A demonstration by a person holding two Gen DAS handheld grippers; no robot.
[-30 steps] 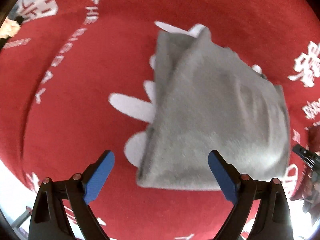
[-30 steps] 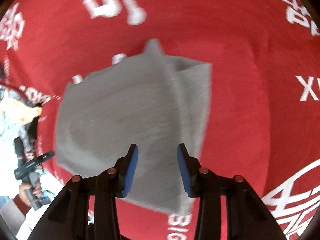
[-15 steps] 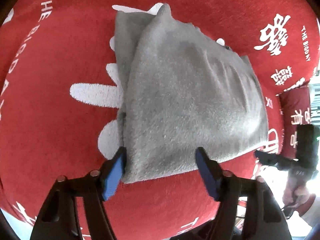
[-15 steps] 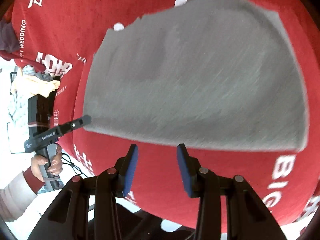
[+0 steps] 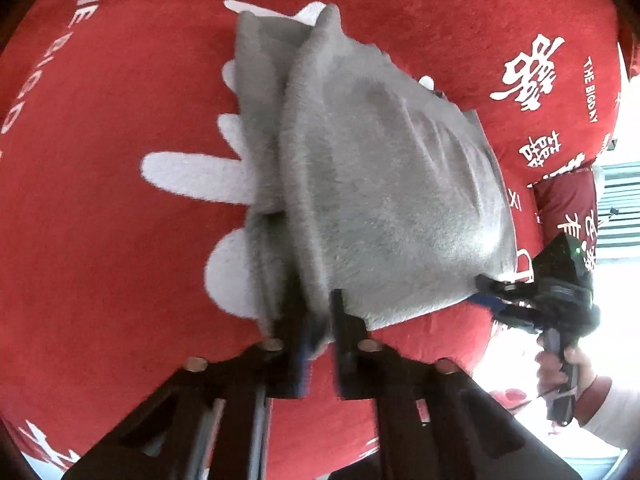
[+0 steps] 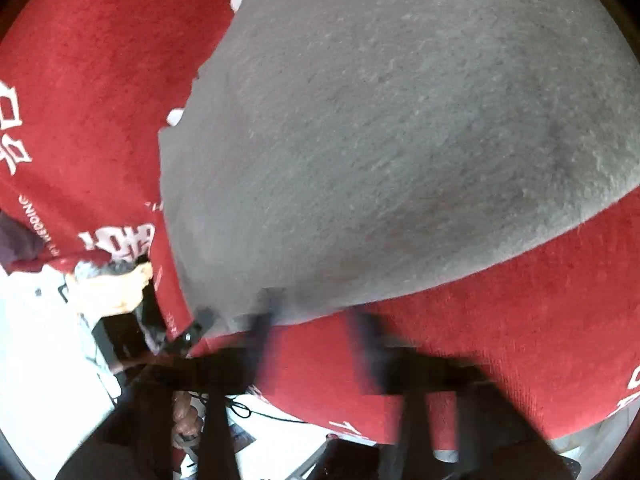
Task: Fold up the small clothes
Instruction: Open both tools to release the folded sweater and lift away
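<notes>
A folded grey garment (image 5: 380,184) lies on a red cloth with white print (image 5: 100,200). My left gripper (image 5: 318,316) is shut on the garment's near left corner, the cloth bunched between its fingers. The right gripper (image 5: 492,292) shows in the left wrist view at the garment's near right corner. In the right wrist view the garment (image 6: 400,140) fills the upper frame. My right gripper (image 6: 312,320) is blurred, its fingers apart at the garment's near edge, one finger touching the hem.
The red cloth (image 6: 520,340) covers a table whose near edge drops to a bright floor (image 6: 36,340). The left gripper (image 6: 128,332) shows at the garment's corner in the right wrist view. Cables lie below the edge.
My left gripper closed on the garment's near left corner. My right gripper moved in close to the near edge, staying open.
</notes>
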